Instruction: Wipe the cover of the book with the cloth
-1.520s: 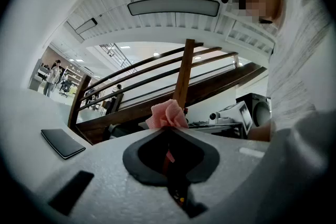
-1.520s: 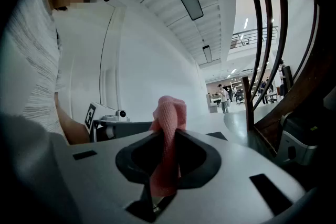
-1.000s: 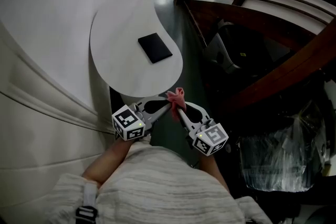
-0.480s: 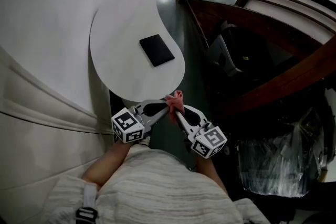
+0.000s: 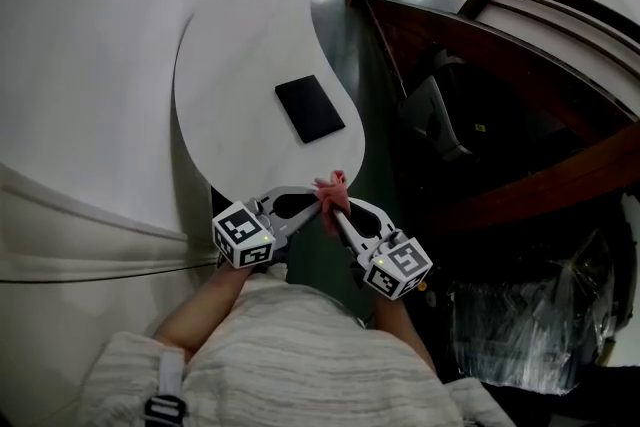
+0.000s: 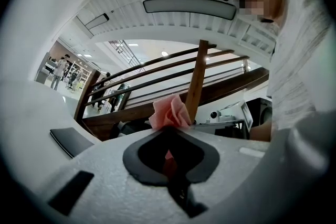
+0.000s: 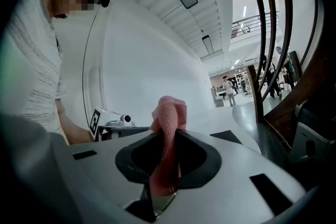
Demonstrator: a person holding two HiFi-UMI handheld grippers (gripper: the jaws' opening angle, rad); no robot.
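Nearest, just in front of the person's body, the 2 grippers meet tip to tip on 1 small pink cloth (image 5: 332, 193). The left gripper (image 6: 169, 131) has its jaws pressed together on the cloth's lower part, with a crumpled tuft standing above them. The right gripper (image 7: 167, 136) pinches it too: a rolled fold rises over its closed jaws and a strip hangs down between them. Holding it from both sides looks like a way to bunch the cloth into a pad, or to pass it across, before any wiping. Which gripper will carry it cannot be told.

Just beyond the cloth is the near edge of a white, kidney-shaped table (image 5: 230, 85). The book (image 5: 310, 109) lies flat on it, dark cover up, near the table's right edge and well apart from both grippers, with nothing touching it. So the wipe itself seems not yet started. Farther right runs a dark wooden railing (image 5: 500, 5).
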